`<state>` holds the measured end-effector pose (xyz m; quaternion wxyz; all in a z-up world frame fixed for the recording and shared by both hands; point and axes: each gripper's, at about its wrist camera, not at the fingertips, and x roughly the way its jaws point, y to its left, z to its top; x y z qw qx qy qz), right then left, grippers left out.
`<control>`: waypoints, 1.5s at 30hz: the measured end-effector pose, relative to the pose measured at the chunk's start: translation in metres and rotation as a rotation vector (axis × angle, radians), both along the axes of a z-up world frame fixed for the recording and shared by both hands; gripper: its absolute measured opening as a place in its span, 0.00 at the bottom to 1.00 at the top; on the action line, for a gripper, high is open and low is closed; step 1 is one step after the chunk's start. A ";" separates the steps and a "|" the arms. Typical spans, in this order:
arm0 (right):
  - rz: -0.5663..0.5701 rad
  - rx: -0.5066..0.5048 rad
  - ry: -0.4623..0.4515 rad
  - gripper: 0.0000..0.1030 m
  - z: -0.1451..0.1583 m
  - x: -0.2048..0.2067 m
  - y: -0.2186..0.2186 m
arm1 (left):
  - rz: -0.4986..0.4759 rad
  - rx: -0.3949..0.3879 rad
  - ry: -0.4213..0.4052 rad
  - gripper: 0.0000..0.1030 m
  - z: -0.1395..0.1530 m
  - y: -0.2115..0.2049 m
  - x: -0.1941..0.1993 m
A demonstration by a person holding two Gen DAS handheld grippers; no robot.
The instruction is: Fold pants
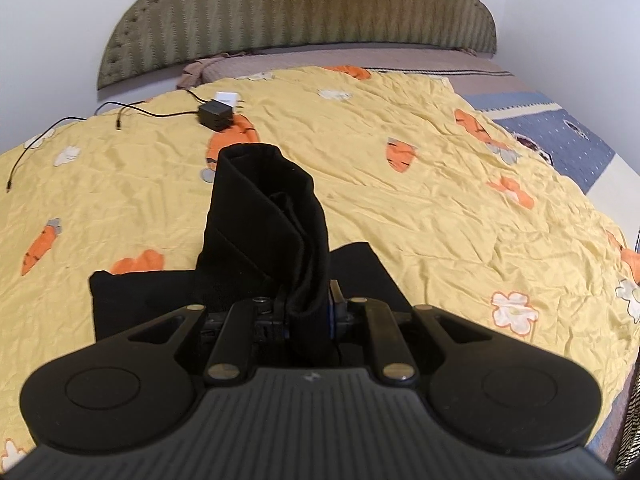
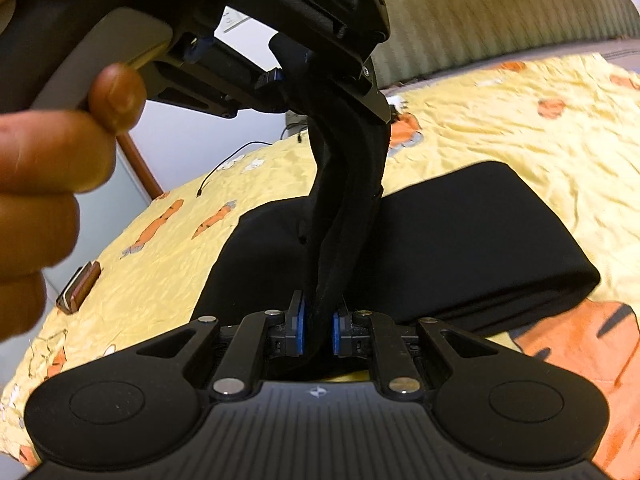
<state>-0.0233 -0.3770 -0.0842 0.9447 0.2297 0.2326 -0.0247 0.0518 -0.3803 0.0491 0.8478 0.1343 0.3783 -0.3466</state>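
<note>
The black pants (image 1: pixel 256 216) lie partly folded on the yellow bedspread (image 1: pixel 400 184). My left gripper (image 1: pixel 308 316) is shut on a bunched edge of the pants, which rises in a thick fold ahead of the fingers. In the right wrist view my right gripper (image 2: pixel 318 326) is shut on a strip of the pants (image 2: pixel 348 208) between its blue pads (image 2: pixel 298 320). That strip runs up to the left gripper (image 2: pixel 316 80), which holds its other end above. A folded layer of the pants (image 2: pixel 480 240) lies flat on the bed behind.
A black charger with a cable (image 1: pixel 214 116) and a white plug lie at the far left of the bed. A padded headboard (image 1: pixel 304 12) stands behind. The person's hand (image 2: pixel 52 160) holds the left gripper. A small brown object (image 2: pixel 78 288) lies at the bed's left edge.
</note>
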 end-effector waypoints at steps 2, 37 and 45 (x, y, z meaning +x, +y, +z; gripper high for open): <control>-0.008 0.019 0.003 0.12 -0.001 -0.004 0.000 | -0.014 0.013 0.004 0.14 -0.005 -0.008 -0.002; -0.097 0.477 0.029 0.16 -0.036 -0.039 -0.061 | -0.153 -0.105 0.071 0.73 -0.002 -0.034 0.002; -0.054 0.469 0.084 0.24 -0.024 -0.073 -0.066 | 0.057 -0.079 -0.099 0.83 0.003 0.054 0.035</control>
